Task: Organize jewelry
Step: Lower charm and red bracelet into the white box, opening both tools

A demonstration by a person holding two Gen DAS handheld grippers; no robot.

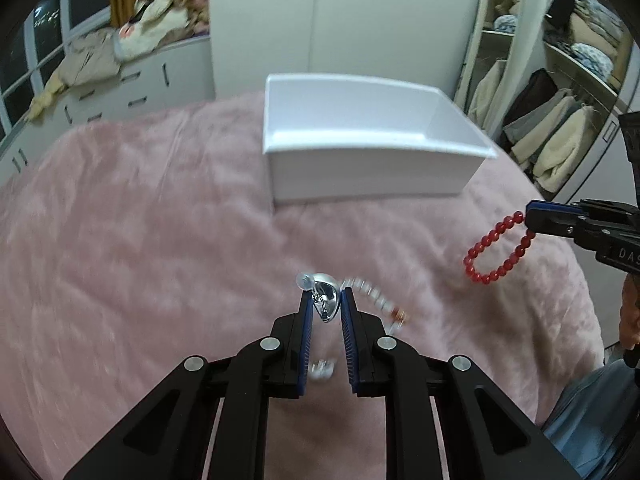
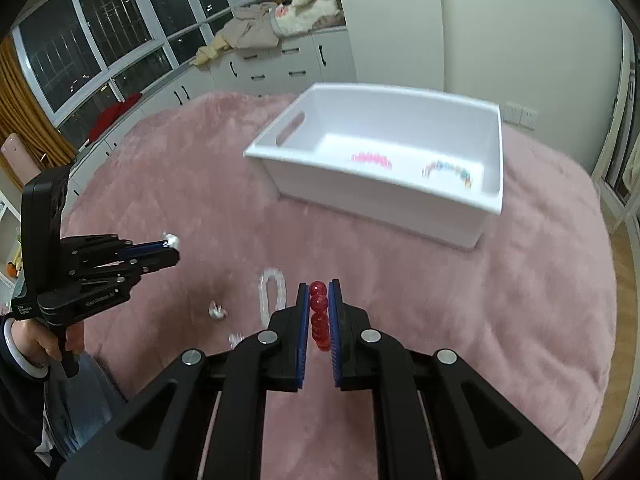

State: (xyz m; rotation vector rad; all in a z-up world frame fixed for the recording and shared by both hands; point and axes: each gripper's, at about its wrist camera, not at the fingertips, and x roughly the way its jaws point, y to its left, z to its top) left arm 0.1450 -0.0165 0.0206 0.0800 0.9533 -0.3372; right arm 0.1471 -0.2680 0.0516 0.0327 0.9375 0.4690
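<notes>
My left gripper (image 1: 325,300) is shut on a silver earring (image 1: 324,298), held above the pink blanket; it also shows in the right wrist view (image 2: 170,245). My right gripper (image 2: 319,292) is shut on a red bead bracelet (image 2: 319,316); in the left wrist view the bracelet (image 1: 498,252) hangs as a loop from that gripper (image 1: 528,220). The white bin (image 1: 360,176) stands ahead on the bed; in the right wrist view the bin (image 2: 360,184) holds a pink bracelet (image 2: 372,159) and a multicoloured bracelet (image 2: 450,170).
A clear bead bracelet (image 2: 272,292) and small silver pieces (image 2: 218,312) lie on the pink blanket (image 2: 460,320). White drawers with piled clothes (image 2: 272,24) stand behind, windows at left. An open wardrobe (image 1: 560,120) is at right.
</notes>
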